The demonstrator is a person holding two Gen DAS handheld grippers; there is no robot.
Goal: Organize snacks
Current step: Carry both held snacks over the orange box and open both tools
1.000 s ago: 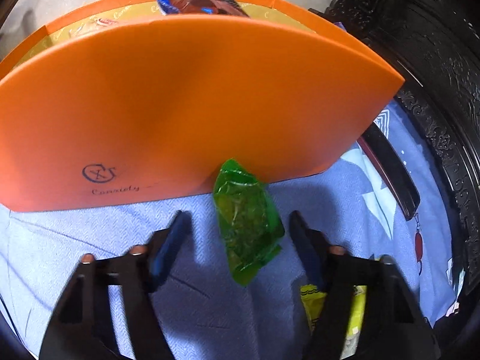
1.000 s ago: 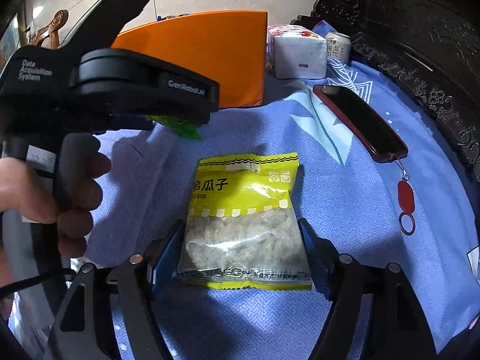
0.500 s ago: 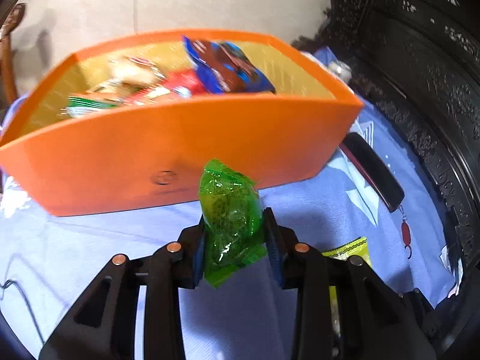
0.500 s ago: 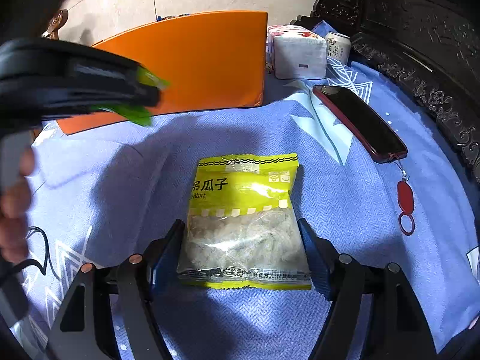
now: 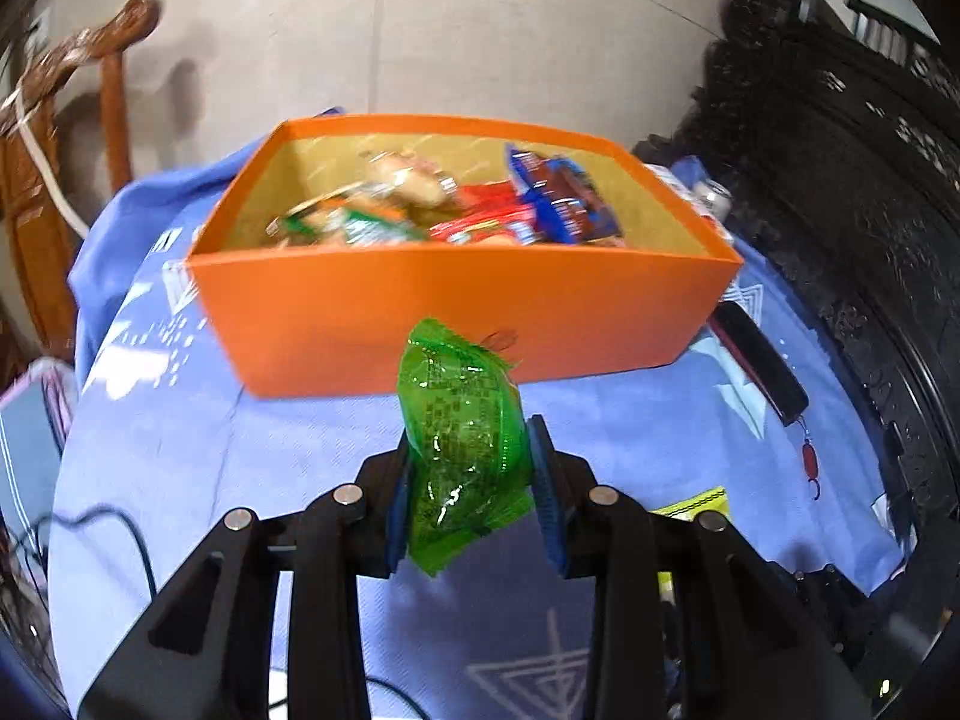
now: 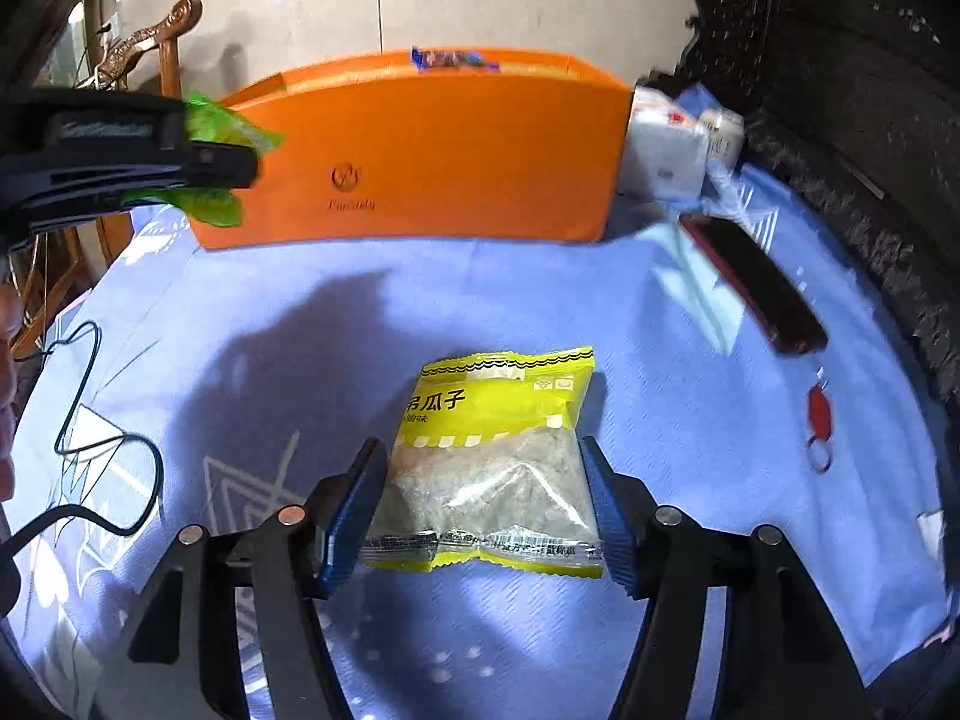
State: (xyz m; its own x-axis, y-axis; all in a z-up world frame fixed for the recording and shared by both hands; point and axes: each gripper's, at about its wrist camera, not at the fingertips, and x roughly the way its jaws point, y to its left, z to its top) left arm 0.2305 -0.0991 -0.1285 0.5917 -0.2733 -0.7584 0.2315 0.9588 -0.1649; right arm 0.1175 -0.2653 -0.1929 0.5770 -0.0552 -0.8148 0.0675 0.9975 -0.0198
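My left gripper (image 5: 471, 483) is shut on a green snack packet (image 5: 462, 426) and holds it in the air in front of the orange box (image 5: 456, 312), which holds several snack packs (image 5: 480, 210). In the right wrist view the left gripper (image 6: 198, 159) with the green packet (image 6: 222, 132) hangs at the box's (image 6: 432, 144) left end. My right gripper (image 6: 483, 510) is open, its fingers on either side of a yellow seed packet (image 6: 498, 456) lying flat on the blue cloth. A corner of that yellow packet (image 5: 699, 501) shows in the left view.
A dark red phone (image 6: 756, 282) with a red tag (image 6: 819, 414) lies on the right of the blue cloth (image 6: 240, 324). A tissue pack (image 6: 663, 144) and a can (image 6: 723, 129) stand right of the box. A black cable (image 6: 90, 414) lies left. Dark carved furniture (image 6: 870, 120) borders the right side.
My left gripper closed on the green packet and lifted it off the cloth, rising above the box front. My right gripper pulled back slightly from the yellow packet and stayed open.
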